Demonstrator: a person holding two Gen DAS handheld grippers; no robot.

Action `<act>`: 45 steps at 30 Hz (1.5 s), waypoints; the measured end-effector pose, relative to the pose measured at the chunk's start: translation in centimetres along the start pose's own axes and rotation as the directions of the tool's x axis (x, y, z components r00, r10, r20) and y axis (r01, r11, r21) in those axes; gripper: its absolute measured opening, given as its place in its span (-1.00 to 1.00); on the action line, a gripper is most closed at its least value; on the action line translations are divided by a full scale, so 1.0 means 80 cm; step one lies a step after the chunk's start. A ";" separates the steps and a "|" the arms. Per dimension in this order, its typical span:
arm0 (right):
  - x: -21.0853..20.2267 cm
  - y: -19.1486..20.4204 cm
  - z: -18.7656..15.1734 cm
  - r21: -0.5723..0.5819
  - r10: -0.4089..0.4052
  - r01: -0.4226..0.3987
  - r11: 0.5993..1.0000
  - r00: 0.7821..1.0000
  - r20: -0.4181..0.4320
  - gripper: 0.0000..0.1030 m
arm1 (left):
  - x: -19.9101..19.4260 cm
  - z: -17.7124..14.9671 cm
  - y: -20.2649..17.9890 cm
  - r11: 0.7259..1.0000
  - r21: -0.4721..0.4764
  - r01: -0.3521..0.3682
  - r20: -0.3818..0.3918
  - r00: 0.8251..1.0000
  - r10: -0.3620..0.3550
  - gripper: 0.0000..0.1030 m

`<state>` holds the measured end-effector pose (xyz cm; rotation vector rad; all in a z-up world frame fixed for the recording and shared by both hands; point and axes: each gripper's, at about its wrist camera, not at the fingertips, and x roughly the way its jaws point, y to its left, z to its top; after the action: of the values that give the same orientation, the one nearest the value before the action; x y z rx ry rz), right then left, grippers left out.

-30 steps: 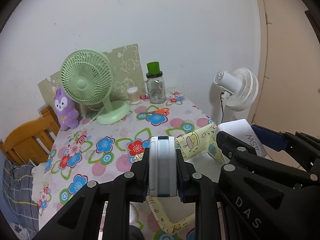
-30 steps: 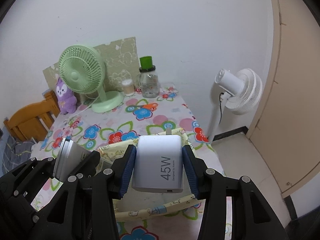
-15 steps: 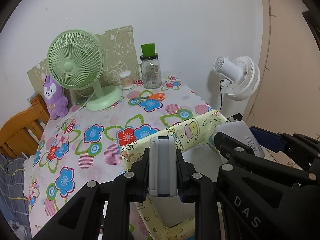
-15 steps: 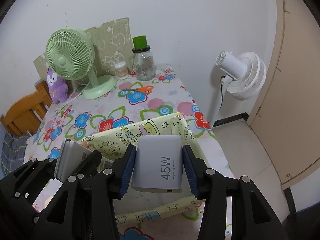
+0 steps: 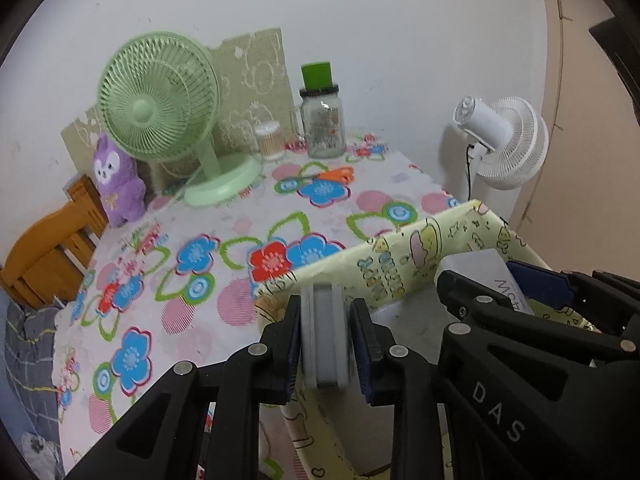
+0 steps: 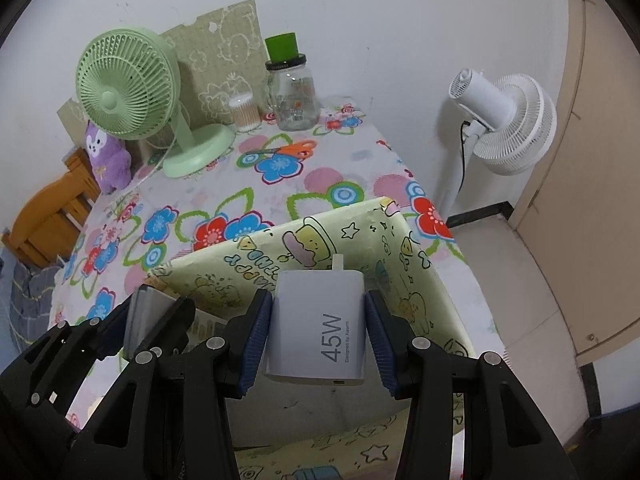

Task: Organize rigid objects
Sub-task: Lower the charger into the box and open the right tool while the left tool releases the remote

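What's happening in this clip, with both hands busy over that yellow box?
A person holds one tool in each hand above the yellow cartoon-print box on the floral table. The right tool is clamped on a white 45W charger; the left tool grips a slim grey-white device edge-on. Both items hang over the box's opening, neither released.

Box (image 6: 304,248) on near right corner of bench (image 6: 192,196). Charger (image 6: 320,332) in right tongs (image 6: 318,338) over box; flat device (image 5: 324,336) in left tongs (image 5: 325,340) to its left. Far bench: desk fan (image 6: 124,92) left, jar (image 6: 292,96) right, scissors (image 6: 288,149) before jar. Standing fan (image 6: 504,120) right of bench.
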<state>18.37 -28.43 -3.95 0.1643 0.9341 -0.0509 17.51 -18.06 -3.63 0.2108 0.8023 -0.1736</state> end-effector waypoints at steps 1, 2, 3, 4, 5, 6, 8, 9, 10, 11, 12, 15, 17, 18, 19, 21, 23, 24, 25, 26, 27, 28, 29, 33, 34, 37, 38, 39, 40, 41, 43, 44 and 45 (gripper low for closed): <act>0.002 0.000 0.000 -0.003 -0.006 0.006 1.000 1.000 -0.005 -0.01 | 0.003 -0.001 -0.001 1.000 -0.003 -0.003 -0.014 1.000 0.003 -0.39; 0.005 -0.001 -0.001 -0.003 -0.013 0.013 1.000 1.000 -0.015 -0.01 | 0.005 -0.001 -0.001 1.000 -0.002 -0.014 -0.024 1.000 0.014 -0.32; 0.007 -0.002 -0.001 0.000 -0.014 0.014 1.000 1.000 -0.022 -0.01 | 0.006 -0.001 -0.002 1.000 0.002 -0.017 -0.030 0.999 0.017 -0.31; 0.009 -0.004 -0.002 0.007 -0.010 0.010 1.000 0.999 -0.030 -0.01 | 0.007 -0.001 -0.003 1.000 0.002 -0.016 -0.033 0.999 0.016 -0.28; 0.009 -0.006 -0.002 0.011 -0.008 0.008 1.000 1.000 -0.026 -0.01 | 0.006 -0.001 -0.002 1.000 -0.005 -0.011 -0.033 0.999 0.011 -0.22; 0.007 -0.006 -0.003 0.006 -0.015 0.016 1.000 1.000 -0.015 -0.01 | 0.006 -0.001 -0.002 1.000 -0.011 -0.010 -0.033 0.999 0.009 -0.17; 0.001 -0.006 -0.003 -0.011 -0.038 0.038 0.999 0.999 0.011 0.00 | 0.004 0.000 0.000 1.000 -0.020 -0.012 -0.028 1.000 0.011 0.02; -0.002 -0.007 -0.003 -0.019 -0.047 0.047 0.999 0.999 0.021 0.00 | 0.003 -0.001 0.000 1.000 -0.020 -0.008 -0.028 1.000 0.008 0.03; -0.003 -0.008 -0.004 -0.019 -0.048 0.048 0.999 0.999 0.021 0.00 | 0.002 -0.001 -0.001 1.000 -0.017 -0.005 -0.027 1.000 0.005 0.06; -0.004 -0.011 -0.005 -0.010 -0.045 0.045 0.999 0.999 0.019 0.01 | 0.001 -0.002 -0.002 1.000 -0.014 -0.008 -0.027 1.000 0.008 0.11; -0.004 -0.014 -0.006 0.001 -0.042 0.042 0.999 0.999 0.015 0.05 | 0.000 -0.003 -0.004 1.000 -0.007 -0.008 -0.026 1.000 0.008 0.19; -0.004 -0.019 -0.011 0.024 -0.022 0.022 0.999 1.000 0.003 0.35 | -0.006 -0.007 -0.012 1.000 0.014 0.012 -0.018 1.000 -0.012 0.45; -0.009 -0.018 -0.015 0.022 -0.042 0.041 0.999 0.999 0.015 0.40 | -0.012 -0.010 -0.018 0.999 0.039 0.010 -0.010 1.000 -0.009 0.54; -0.011 -0.017 -0.016 0.015 -0.045 0.044 0.999 0.999 0.019 0.49 | -0.013 -0.011 -0.019 0.999 0.043 0.012 -0.007 1.000 -0.011 0.57; -0.013 -0.016 -0.018 0.008 -0.043 0.043 0.999 0.999 0.022 0.52 | -0.016 -0.011 -0.021 0.999 0.046 0.011 -0.003 1.000 -0.011 0.58; -0.018 -0.015 -0.021 0.004 -0.051 0.051 0.999 0.998 0.034 0.54 | -0.020 -0.013 -0.022 0.999 0.050 0.010 0.006 1.000 -0.010 0.58; -0.024 -0.016 -0.025 0.006 -0.059 0.058 0.998 0.997 0.044 0.57 | -0.021 -0.014 -0.022 0.999 0.051 0.019 0.011 1.000 -0.020 0.59; -0.026 -0.018 -0.026 0.012 -0.063 0.063 0.998 0.997 0.048 0.57 | -0.022 -0.014 -0.023 0.998 0.054 0.029 0.016 0.999 -0.030 0.60; -0.029 -0.020 -0.027 0.019 -0.069 0.068 0.998 0.996 0.054 0.57 | -0.023 -0.014 -0.025 0.998 0.057 0.035 0.022 0.999 -0.037 0.62; -0.032 -0.024 -0.028 0.030 -0.077 0.075 0.997 0.995 0.063 0.57 | -0.025 -0.013 -0.028 0.997 0.063 0.043 0.030 0.999 -0.045 0.61; -0.035 -0.027 -0.029 0.037 -0.084 0.081 0.996 0.994 0.070 0.57 | -0.027 -0.013 -0.033 0.996 0.076 0.046 0.044 0.998 -0.049 0.61; -0.037 -0.030 -0.029 0.044 -0.091 0.088 0.995 0.993 0.076 0.57 | -0.028 -0.013 -0.036 0.995 0.084 0.047 0.051 0.997 -0.051 0.61; -0.040 -0.035 -0.029 0.052 -0.102 0.098 0.994 0.992 0.080 0.57 | -0.030 -0.012 -0.042 0.994 0.095 0.051 0.055 0.997 -0.057 0.59; -0.047 -0.053 -0.032 0.081 -0.141 0.134 0.988 0.986 0.088 0.57 | -0.031 -0.009 -0.060 0.987 0.127 0.100 0.065 0.992 -0.109 0.57; -0.049 -0.059 -0.033 0.090 -0.149 0.141 0.986 0.985 0.089 0.57 | -0.030 -0.009 -0.065 0.985 0.135 0.111 0.066 0.991 -0.121 0.56; -0.054 -0.074 -0.035 0.116 -0.167 0.156 0.981 0.982 0.088 0.57 | -0.029 -0.006 -0.081 0.978 0.152 0.144 0.061 0.986 -0.155 0.53; -0.055 -0.079 -0.036 0.123 -0.174 0.163 0.979 0.981 0.086 0.57 | -0.029 -0.006 -0.086 0.975 0.160 0.150 0.060 0.985 -0.162 0.53; -0.055 -0.084 -0.037 0.131 -0.179 0.167 0.977 0.980 0.084 0.57 | -0.029 -0.007 -0.090 0.974 0.167 0.152 0.059 0.985 -0.164 0.53; -0.056 -0.089 -0.038 0.137 -0.181 0.169 0.976 0.980 0.080 0.57 | -0.029 -0.008 -0.093 0.973 0.174 0.153 0.058 0.985 -0.165 0.53; -0.055 -0.092 -0.039 0.142 -0.181 0.169 0.975 0.981 0.075 0.57 | -0.029 -0.008 -0.095 0.972 0.181 0.153 0.057 0.985 -0.166 0.53; -0.053 -0.094 -0.040 0.147 -0.175 0.163 0.976 0.982 0.071 0.57 | -0.030 -0.010 -0.096 0.971 0.186 0.150 0.053 0.985 -0.163 0.53; -0.053 -0.094 -0.041 0.147 -0.171 0.160 0.976 0.983 0.070 0.57 | -0.030 -0.011 -0.096 0.972 0.187 0.146 0.052 0.986 -0.158 0.53; -0.053 -0.094 -0.041 0.147 -0.165 0.153 0.977 0.984 0.070 0.57 | -0.030 -0.011 -0.095 0.972 0.187 0.141 0.052 0.987 -0.153 0.53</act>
<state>12.35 -35.40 -3.37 0.2170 0.8609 -0.2706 13.46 -24.98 -3.37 0.3173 0.7359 -0.3931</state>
